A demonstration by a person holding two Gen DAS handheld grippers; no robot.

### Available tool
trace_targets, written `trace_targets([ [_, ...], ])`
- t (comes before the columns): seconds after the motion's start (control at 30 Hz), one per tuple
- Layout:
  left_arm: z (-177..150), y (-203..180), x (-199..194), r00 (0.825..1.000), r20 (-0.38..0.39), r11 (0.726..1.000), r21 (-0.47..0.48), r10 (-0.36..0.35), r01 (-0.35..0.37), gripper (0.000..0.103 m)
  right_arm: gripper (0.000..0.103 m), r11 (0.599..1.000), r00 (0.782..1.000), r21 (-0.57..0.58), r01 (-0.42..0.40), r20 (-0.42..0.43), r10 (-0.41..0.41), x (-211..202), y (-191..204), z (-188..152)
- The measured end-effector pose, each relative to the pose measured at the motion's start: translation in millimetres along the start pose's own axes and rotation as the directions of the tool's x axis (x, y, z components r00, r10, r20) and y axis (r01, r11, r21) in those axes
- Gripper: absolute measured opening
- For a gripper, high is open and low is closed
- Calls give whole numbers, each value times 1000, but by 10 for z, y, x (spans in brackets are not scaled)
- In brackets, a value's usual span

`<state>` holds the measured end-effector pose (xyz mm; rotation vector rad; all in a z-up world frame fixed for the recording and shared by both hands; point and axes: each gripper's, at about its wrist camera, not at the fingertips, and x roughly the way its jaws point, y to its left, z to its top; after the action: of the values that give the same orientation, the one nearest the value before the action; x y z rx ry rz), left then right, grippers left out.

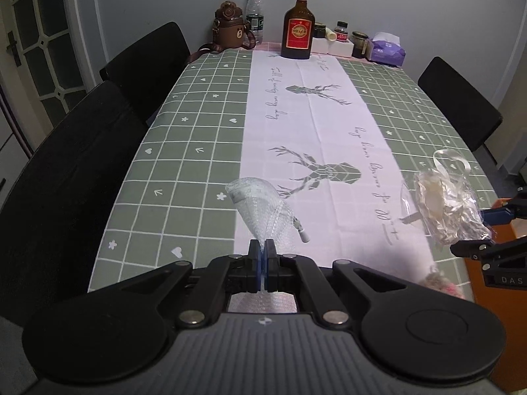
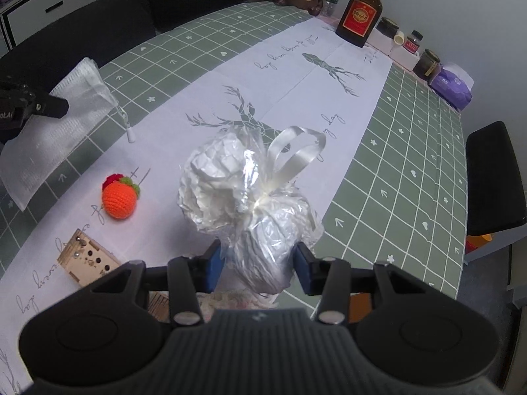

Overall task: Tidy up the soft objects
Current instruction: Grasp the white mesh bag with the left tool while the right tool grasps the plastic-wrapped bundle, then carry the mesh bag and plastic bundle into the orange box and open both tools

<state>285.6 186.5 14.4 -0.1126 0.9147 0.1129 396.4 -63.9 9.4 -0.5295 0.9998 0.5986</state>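
My left gripper is shut on the edge of a white mesh drawstring bag and holds it above the table; the bag also shows in the right wrist view at the left, with its cord toggle hanging. My right gripper is shut on a crinkly clear plastic bundle tied with a white ribbon, held above the table; it shows in the left wrist view at the right. An orange crocheted fruit lies on the white runner left of the bundle.
A small wooden box lies near the front edge. At the far end stand a brown liquor bottle, a bear flask, a water bottle, jars and a purple tissue pack. Black chairs flank the table.
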Motion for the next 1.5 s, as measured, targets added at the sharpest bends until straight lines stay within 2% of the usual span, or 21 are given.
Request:
trace_targets([
  [0.27, -86, -433, -454, 995, 39, 996, 19, -89, 89, 1, 45, 999, 999, 20, 31, 43, -32, -561, -114, -232],
  [0.6, -146, -1258, -799, 973, 96, 977, 41, -211, 207, 1, 46, 990, 992, 95, 103, 64, -110, -1036, -485, -727],
  [0.77, -198, -1787, -849, 947, 91, 952, 47, -307, 304, 1, 46, 980, 988, 142, 139, 54, -148, -1156, -777, -1020],
  [0.9, -252, -2171, -841, 918, 78, 921, 41, -388, 386, 1, 46, 970, 984, 176, 169, 26, -176, -1193, -1037, -1248],
  [1.2, -425, -2696, -482, 853, -21, 853, -7, -521, 521, 1, 47, 957, 981, 217, 194, -72, -182, -1127, -1432, -1765],
  [1.33, -521, -2825, -305, 849, -59, 851, -20, -525, 525, 1, 47, 959, 978, 210, 192, -119, -170, -949, -1515, -1898],
  [1.5, -582, -2894, -104, 862, -86, 866, -25, -500, 500, 1, 47, 962, 976, 207, 180, -157, -149, -728, -1550, -1953],
])
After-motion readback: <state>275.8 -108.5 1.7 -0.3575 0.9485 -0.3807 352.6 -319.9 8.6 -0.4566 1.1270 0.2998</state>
